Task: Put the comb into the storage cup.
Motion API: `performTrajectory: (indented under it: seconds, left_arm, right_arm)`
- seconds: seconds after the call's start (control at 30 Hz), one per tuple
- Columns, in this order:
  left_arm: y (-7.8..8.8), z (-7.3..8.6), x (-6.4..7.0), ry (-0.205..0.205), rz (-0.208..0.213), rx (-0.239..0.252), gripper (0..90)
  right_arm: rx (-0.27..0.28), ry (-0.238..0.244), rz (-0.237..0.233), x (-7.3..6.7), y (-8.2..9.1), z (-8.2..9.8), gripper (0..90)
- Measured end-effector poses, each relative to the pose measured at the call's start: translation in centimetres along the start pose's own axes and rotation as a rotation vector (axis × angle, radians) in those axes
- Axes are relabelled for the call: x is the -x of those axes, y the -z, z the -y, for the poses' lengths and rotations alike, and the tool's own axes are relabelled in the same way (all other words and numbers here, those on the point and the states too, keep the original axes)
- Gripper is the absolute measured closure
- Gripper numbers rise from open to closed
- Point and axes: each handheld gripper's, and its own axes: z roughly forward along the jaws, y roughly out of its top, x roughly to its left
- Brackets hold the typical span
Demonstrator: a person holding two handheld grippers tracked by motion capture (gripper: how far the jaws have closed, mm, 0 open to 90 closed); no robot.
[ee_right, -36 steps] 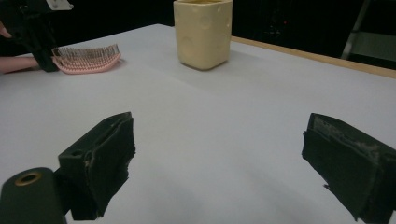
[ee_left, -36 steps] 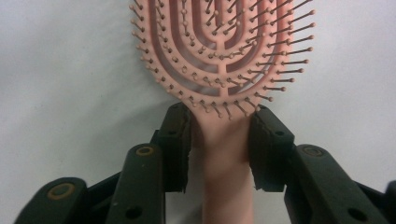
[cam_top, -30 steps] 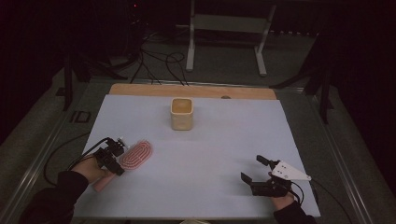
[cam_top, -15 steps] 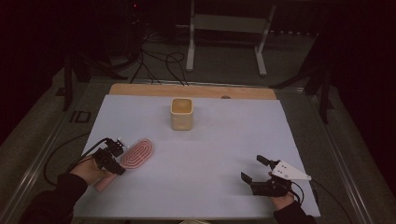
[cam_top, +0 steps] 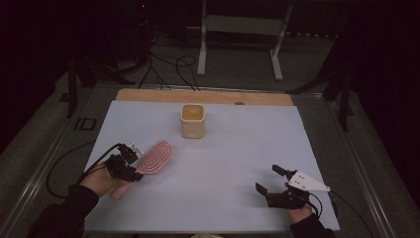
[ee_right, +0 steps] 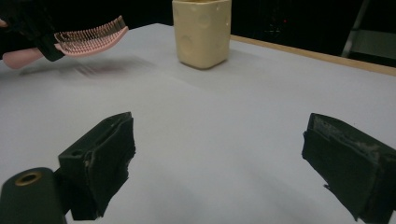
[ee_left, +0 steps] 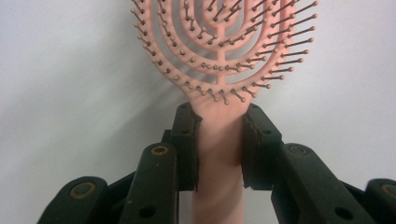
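Lifting the pink hairbrush (cam_top: 154,156) off the table since a second ago, my left gripper (cam_top: 126,163) clamps its handle, ready for the cup (cam_top: 192,120), while my right gripper (cam_top: 275,180) waits with jaws apart.

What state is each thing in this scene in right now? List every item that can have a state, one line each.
hairbrush: bristles up, held by its handle clear of the table.
left gripper: shut on the hairbrush handle.
right gripper: open, nothing between the jaws, low over the table.
cup: upright, standing alone near the far edge; whether it holds anything cannot be told.
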Motion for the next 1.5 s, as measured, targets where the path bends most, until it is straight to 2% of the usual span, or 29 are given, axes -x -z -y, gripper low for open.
performTrajectory:
  seconds: [0.13, 0.2, 0.63, 0.87, 1.17, 1.2, 1.27, 1.37, 1.5]
  left_arm:
    - [0.0, -0.6, 0.6, -0.016, 0.009, 0.021, 70.9]
    - [-0.1, -1.2, 1.3, -0.038, 0.020, 0.027, 70.9]
    - [-0.3, -3.3, 3.5, -0.091, 0.026, 0.079, 71.0]
    - [-0.3, -4.1, 4.0, -0.086, 0.039, 0.133, 71.0]
    - [-0.8, -5.3, 5.2, -0.107, 0.071, 0.193, 70.9]
    - [-0.9, -5.4, 5.4, -0.104, 0.077, 0.212, 70.9]
    - [-0.9, -5.4, 5.6, -0.111, 0.080, 0.214, 70.9]
    - [-1.0, -5.6, 6.2, -0.116, 0.078, 0.259, 70.9]
    - [-1.2, -5.8, 6.6, -0.106, 0.082, 0.290, 70.8]
  right_arm:
    - [0.002, -0.003, 0.001, 0.0, 0.0, 0.0, 8.9]
    - [0.002, -0.004, 0.001, 0.0, 0.1, 0.0, 8.9]
    - [0.006, -0.009, 0.003, 0.0, 0.1, 0.0, 8.9]
    - [0.005, -0.010, 0.002, 0.0, 0.1, 0.0, 8.9]
    - [0.006, -0.005, 0.002, 0.0, 0.1, -0.1, 8.9]
    - [0.005, -0.010, 0.002, 0.0, 0.1, 0.0, 8.9]
    - [0.003, -0.006, 0.002, 0.0, 0.1, 0.0, 8.9]
    - [0.005, -0.008, 0.003, 0.0, 0.1, 0.0, 8.9]
    - [0.005, -0.005, 0.002, 0.0, 0.1, -0.1, 8.9]
